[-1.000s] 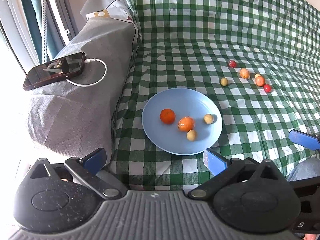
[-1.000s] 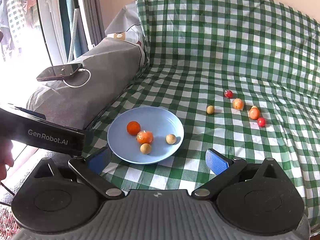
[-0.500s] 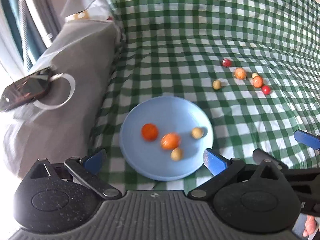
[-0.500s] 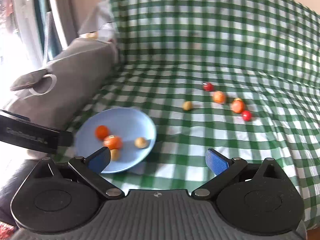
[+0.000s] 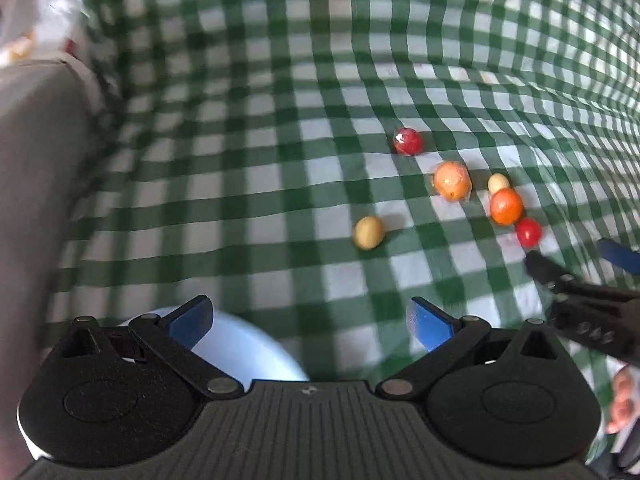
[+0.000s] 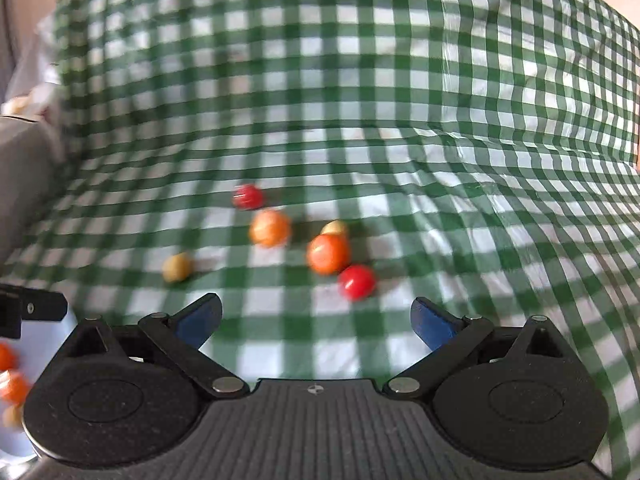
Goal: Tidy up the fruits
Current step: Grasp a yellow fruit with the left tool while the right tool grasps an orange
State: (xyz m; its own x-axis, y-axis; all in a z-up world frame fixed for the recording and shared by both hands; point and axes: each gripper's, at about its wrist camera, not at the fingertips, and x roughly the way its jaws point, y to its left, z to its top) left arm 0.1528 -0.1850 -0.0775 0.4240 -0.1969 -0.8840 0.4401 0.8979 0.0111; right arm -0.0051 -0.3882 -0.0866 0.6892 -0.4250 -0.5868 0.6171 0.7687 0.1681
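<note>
The green checked cloth (image 6: 400, 120) fills both views, the blue plate (image 5: 248, 356) peeks out at the bottom left, both claws, left (image 5: 308, 322) and right (image 6: 316, 320), gape wide and empty, and six little fruits (image 6: 328, 254) sit mid-frame.

A green-checked cloth (image 6: 400, 128) carries 6 loose fruits (image 6: 328, 254) and a blue plate (image 5: 244, 356).

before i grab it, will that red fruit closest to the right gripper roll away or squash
The small red fruit looks round and glossy, so it would probably roll or slip off the pads. It touches the orange fruit, so a nudge may shift both. The checked cloth is rumpled, which may slow rolling.
</note>
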